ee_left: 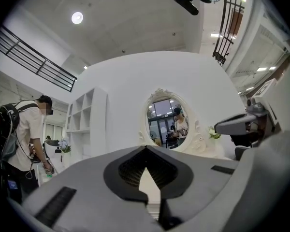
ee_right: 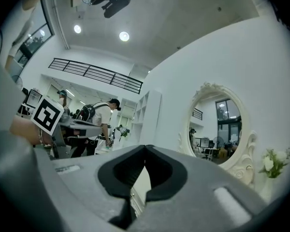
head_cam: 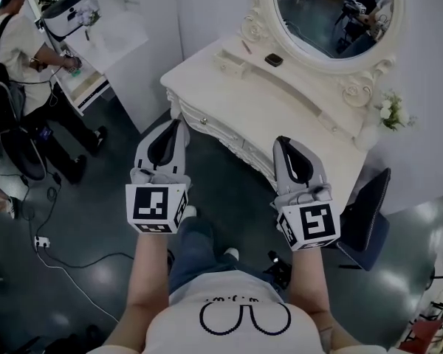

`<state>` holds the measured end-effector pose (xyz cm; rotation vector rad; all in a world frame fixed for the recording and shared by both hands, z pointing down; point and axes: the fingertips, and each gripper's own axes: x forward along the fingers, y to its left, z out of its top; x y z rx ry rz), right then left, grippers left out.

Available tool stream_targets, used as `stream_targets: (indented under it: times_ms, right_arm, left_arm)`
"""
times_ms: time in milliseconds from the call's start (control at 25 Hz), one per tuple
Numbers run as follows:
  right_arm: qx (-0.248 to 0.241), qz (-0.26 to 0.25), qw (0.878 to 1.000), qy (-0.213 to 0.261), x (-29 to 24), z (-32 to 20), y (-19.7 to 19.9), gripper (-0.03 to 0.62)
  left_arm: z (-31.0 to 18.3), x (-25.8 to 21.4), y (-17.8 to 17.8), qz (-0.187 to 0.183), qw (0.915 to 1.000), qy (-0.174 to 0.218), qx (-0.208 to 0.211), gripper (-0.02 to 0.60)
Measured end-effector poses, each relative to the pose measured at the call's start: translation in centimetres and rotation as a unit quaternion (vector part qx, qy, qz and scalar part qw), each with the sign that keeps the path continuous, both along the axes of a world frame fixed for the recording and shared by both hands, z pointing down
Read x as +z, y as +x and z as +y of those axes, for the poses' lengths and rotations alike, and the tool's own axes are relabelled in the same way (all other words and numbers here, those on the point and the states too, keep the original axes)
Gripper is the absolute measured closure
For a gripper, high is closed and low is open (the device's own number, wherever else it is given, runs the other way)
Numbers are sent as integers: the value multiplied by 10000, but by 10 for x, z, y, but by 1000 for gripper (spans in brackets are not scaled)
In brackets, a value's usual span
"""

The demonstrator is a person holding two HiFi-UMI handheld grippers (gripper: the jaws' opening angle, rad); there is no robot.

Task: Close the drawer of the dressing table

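Observation:
The white dressing table (head_cam: 229, 72) with its oval mirror (head_cam: 332, 9) stands ahead of me, turned at an angle. Its carved drawer front (head_cam: 220, 133) faces me, and no drawer stands out from it. My left gripper (head_cam: 179, 125) hovers just short of the table's left front, shut on nothing. My right gripper (head_cam: 280, 141) hangs near the front's right part, also shut and empty. In the left gripper view the jaws (ee_left: 146, 148) meet at the tips, with the mirror (ee_left: 166, 124) beyond. The right gripper view shows its jaws (ee_right: 145, 147) pressed together the same way.
A person (head_cam: 29, 65) works at a white shelf unit (head_cam: 96, 50) at the far left. A dark chair (head_cam: 369, 220) stands right of the table. White flowers (head_cam: 390, 113) and a small dark object (head_cam: 274, 60) sit on the tabletop. Cables (head_cam: 52, 257) lie on the floor.

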<state>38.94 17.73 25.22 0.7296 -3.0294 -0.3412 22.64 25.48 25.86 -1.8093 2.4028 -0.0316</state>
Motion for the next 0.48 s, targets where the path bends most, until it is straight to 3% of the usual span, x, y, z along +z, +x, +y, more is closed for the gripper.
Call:
stream_targets:
  times_ms: [480]
  right_arm:
    - [389,174,9991,-74,18,-68,-114,591]
  left_arm:
    - [-76,20,-127,166,9996,-95,183,583]
